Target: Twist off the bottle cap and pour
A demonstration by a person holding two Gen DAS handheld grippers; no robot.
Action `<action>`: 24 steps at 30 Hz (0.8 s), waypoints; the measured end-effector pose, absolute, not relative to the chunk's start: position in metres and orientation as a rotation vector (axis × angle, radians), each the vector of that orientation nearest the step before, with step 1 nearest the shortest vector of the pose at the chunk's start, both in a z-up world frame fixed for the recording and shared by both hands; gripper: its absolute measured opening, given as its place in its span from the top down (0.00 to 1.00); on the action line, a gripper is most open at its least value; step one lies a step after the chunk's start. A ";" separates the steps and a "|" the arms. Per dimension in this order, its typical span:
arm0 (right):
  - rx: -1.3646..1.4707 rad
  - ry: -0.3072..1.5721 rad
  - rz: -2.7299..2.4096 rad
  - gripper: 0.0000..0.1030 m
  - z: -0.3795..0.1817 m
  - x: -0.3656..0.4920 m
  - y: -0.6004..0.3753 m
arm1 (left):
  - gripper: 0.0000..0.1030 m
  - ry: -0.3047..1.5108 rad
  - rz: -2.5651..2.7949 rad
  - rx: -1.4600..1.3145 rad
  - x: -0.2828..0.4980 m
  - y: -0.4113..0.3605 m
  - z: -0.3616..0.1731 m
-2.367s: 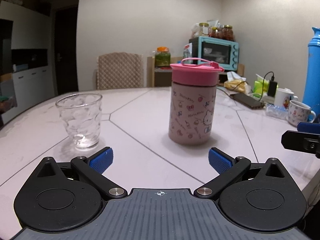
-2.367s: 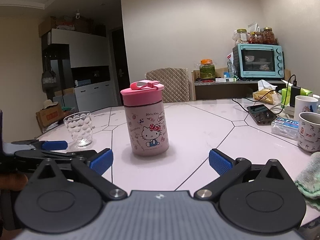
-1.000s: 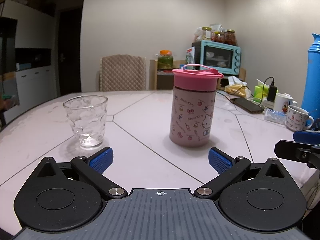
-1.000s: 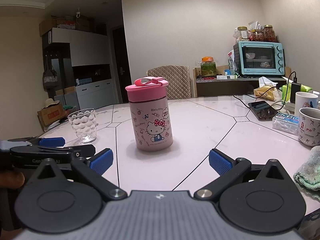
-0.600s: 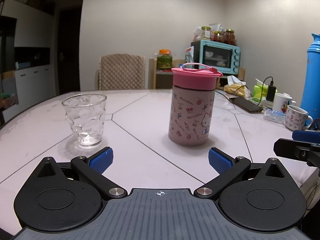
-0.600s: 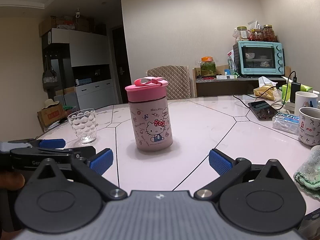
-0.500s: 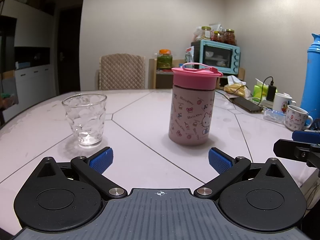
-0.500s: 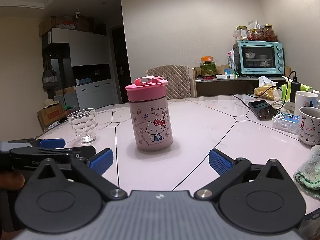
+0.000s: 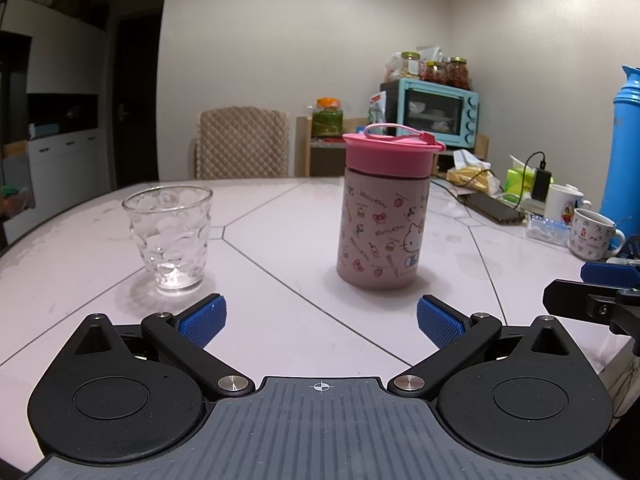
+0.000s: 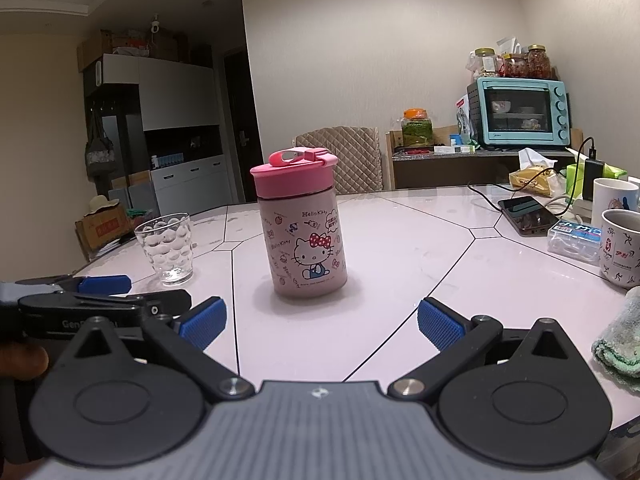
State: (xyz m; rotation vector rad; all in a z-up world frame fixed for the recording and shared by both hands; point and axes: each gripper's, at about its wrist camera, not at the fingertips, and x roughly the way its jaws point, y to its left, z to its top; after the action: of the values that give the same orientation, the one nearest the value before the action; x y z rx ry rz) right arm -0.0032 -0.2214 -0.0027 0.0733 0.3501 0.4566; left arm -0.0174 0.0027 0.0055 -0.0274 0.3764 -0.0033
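Note:
A pink Hello Kitty bottle (image 9: 382, 236) (image 10: 306, 252) stands upright on the white table (image 9: 280, 240), its pink screw cap (image 9: 390, 156) (image 10: 294, 180) on. An empty dimpled glass (image 9: 170, 240) (image 10: 167, 248) stands to the bottle's left. My left gripper (image 9: 320, 320) is open, a short way in front of both, holding nothing. My right gripper (image 10: 320, 320) is also open and empty, facing the bottle from nearer its right side. In the right wrist view the left gripper's fingers (image 10: 104, 283) show at the left edge, with a hand (image 10: 24, 360) behind them.
Mugs (image 10: 620, 252), a phone (image 10: 524, 214), a small box and a green cloth (image 10: 618, 344) lie on the table's right side. A tall blue flask (image 9: 626, 160) stands far right. A chair (image 9: 242, 142) and a teal oven (image 10: 520, 114) are beyond the table.
Over the last second hardly anything moved; both grippers stay open. Since 2.4 s ago both views have shifted slightly relative to the bottle.

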 end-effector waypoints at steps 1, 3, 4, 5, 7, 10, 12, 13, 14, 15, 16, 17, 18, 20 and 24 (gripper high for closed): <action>0.073 0.351 0.456 0.00 -0.003 -0.003 -0.221 | 0.00 0.376 -0.004 -0.026 -0.017 0.003 0.005; 0.073 0.352 0.456 0.00 -0.003 -0.002 -0.221 | 0.00 0.376 -0.006 -0.023 -0.016 0.003 0.005; 0.074 0.353 0.456 0.00 -0.003 -0.001 -0.221 | 0.00 0.377 -0.007 -0.023 -0.016 0.003 0.005; 0.074 0.353 0.456 0.00 -0.003 -0.001 -0.221 | 0.00 0.377 -0.007 -0.023 -0.015 0.003 0.005; 0.074 0.352 0.455 0.00 -0.004 -0.004 -0.220 | 0.00 0.377 -0.010 -0.023 -0.014 0.003 0.005; 0.075 0.353 0.454 0.00 -0.004 -0.003 -0.220 | 0.00 0.375 -0.013 -0.020 -0.013 0.003 0.004; 0.074 0.353 0.454 0.00 -0.004 -0.002 -0.220 | 0.00 0.374 -0.017 -0.019 -0.011 0.003 0.005; 0.074 0.354 0.454 0.00 -0.003 -0.001 -0.220 | 0.00 0.374 -0.018 -0.018 -0.011 0.003 0.005; 0.075 0.354 0.454 0.00 -0.003 -0.001 -0.220 | 0.00 0.373 -0.021 -0.016 -0.010 0.003 0.005; 0.075 0.354 0.454 0.00 -0.003 0.000 -0.220 | 0.00 0.372 -0.025 -0.015 -0.009 0.004 0.005; 0.075 0.353 0.454 0.00 -0.003 0.000 -0.220 | 0.00 0.373 -0.029 -0.016 -0.009 0.004 0.004; 0.076 0.352 0.453 0.00 -0.002 0.001 -0.220 | 0.00 0.372 -0.035 -0.018 -0.008 0.005 0.004; 0.076 0.351 0.453 0.00 -0.002 0.001 -0.220 | 0.00 0.370 -0.041 -0.021 -0.007 0.005 0.005; 0.076 0.349 0.451 0.00 -0.001 0.002 -0.220 | 0.00 0.370 -0.051 -0.024 -0.005 0.006 0.005; 0.077 0.345 0.449 0.00 0.001 0.004 -0.220 | 0.00 0.358 -0.073 -0.016 -0.002 0.007 0.007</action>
State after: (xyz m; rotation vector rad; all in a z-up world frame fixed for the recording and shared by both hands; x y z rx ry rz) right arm 0.0042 -0.2195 0.0006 0.0766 0.3453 0.4493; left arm -0.0019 0.0071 0.0074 -0.0156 0.3578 -0.0732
